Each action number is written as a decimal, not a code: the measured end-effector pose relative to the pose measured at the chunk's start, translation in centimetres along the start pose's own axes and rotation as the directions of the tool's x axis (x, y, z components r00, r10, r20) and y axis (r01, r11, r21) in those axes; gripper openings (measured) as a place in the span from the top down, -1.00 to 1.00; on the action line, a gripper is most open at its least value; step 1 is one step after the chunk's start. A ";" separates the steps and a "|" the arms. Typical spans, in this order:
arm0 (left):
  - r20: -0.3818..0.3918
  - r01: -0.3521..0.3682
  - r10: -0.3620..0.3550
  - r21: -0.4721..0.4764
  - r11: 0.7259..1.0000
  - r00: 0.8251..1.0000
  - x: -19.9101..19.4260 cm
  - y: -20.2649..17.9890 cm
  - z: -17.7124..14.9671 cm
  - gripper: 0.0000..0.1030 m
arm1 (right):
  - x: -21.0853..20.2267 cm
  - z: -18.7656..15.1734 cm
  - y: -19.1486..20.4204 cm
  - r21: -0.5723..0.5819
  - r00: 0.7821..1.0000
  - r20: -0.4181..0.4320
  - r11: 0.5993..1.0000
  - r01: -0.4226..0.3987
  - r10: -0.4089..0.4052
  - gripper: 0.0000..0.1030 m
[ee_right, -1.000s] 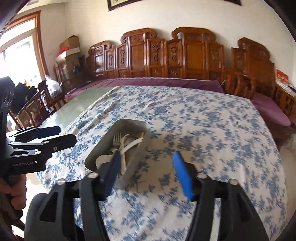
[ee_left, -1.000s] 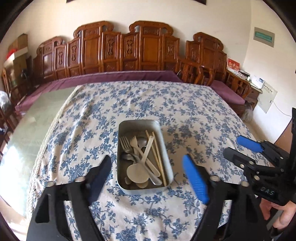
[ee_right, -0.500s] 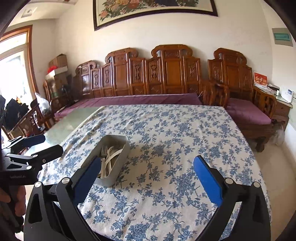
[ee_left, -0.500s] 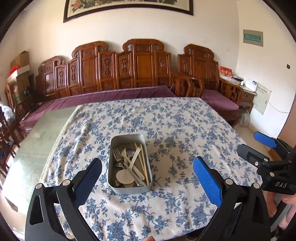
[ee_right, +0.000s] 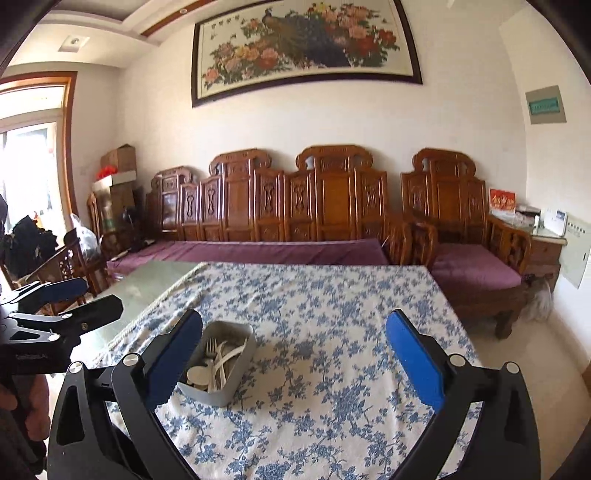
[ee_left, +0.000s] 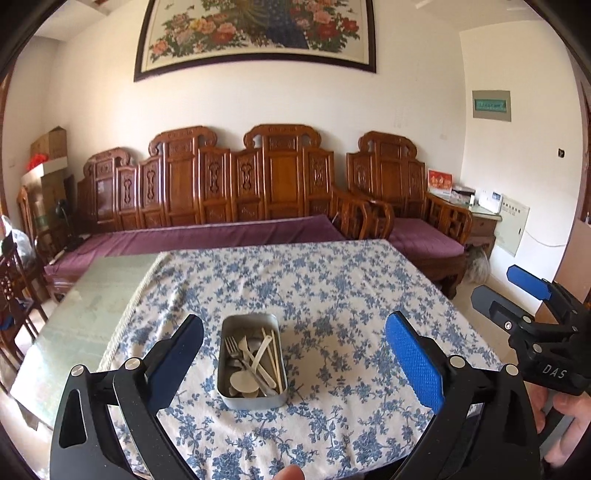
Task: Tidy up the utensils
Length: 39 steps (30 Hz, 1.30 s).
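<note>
We see the left gripper (ee_left: 293, 363) at the bottom of the left wrist view, jaws spread wide, nothing between the blue pads (ee_left: 413, 363). Both fingers hang above the table, touching nothing. Framed between them, low centre of the frame, sits the metal tin (ee_left: 252, 360) on the blue floral tablecloth (ee_left: 332, 295). Inside the tin we spot a metal fork (ee_left: 233, 349), pale plastic utensils (ee_left: 258, 354), a round pale spoon bowl (ee_left: 243, 380) and thin chopsticks (ee_left: 275, 360) along its right side, all piled loosely.

At the right edge of that view the right gripper (ee_left: 517, 295) pokes in, held by a hand (ee_left: 565, 417) at lower right.

In the right wrist view the right gripper (ee_right: 293, 363) fills the bottom, jaws also wide apart, empty. The tin (ee_right: 225, 384) sits lower left of centre, partly hidden behind the left-side pad (ee_right: 173, 363); fork and white utensils visible inside. The left gripper (ee_right: 66, 299) shows at the left edge, well apart from the tin.

Farther out: bare green tabletop (ee_left: 85, 310) at left beyond the cloth edge, carved wooden bench (ee_left: 236, 192) with purple cushion across the middle, flower painting (ee_left: 258, 29) at the top.
</note>
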<state>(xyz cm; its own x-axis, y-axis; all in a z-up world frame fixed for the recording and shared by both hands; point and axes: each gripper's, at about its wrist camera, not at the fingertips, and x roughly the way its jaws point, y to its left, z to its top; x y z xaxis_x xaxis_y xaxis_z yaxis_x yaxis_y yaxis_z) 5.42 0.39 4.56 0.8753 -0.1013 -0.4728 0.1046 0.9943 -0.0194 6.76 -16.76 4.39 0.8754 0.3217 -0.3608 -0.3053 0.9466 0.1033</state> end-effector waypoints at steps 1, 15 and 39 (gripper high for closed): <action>0.008 -0.005 0.005 0.005 1.000 1.000 -0.5 -0.1 0.1 -0.85 | -0.4 0.1 0.0 0.001 1.000 0.009 1.000 -0.003 0.003 -0.95; 0.032 -0.025 0.025 -0.011 1.000 0.999 -1.9 0.2 -0.1 -0.85 | -2.0 0.7 0.2 -0.002 0.999 0.043 1.000 -0.001 0.001 -0.95; 0.034 -0.032 0.033 -0.031 0.999 0.999 -1.9 0.8 -0.6 -0.85 | -1.4 0.2 0.5 0.001 1.000 0.029 1.000 0.000 0.000 -0.95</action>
<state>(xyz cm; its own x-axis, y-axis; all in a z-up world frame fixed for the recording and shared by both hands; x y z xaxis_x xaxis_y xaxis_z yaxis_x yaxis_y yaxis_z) 3.59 1.40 4.90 0.8938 -0.0698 -0.4430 0.0622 0.9976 -0.0317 5.48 -16.76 5.15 0.8860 0.3219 -0.3338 -0.3047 0.9467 0.1041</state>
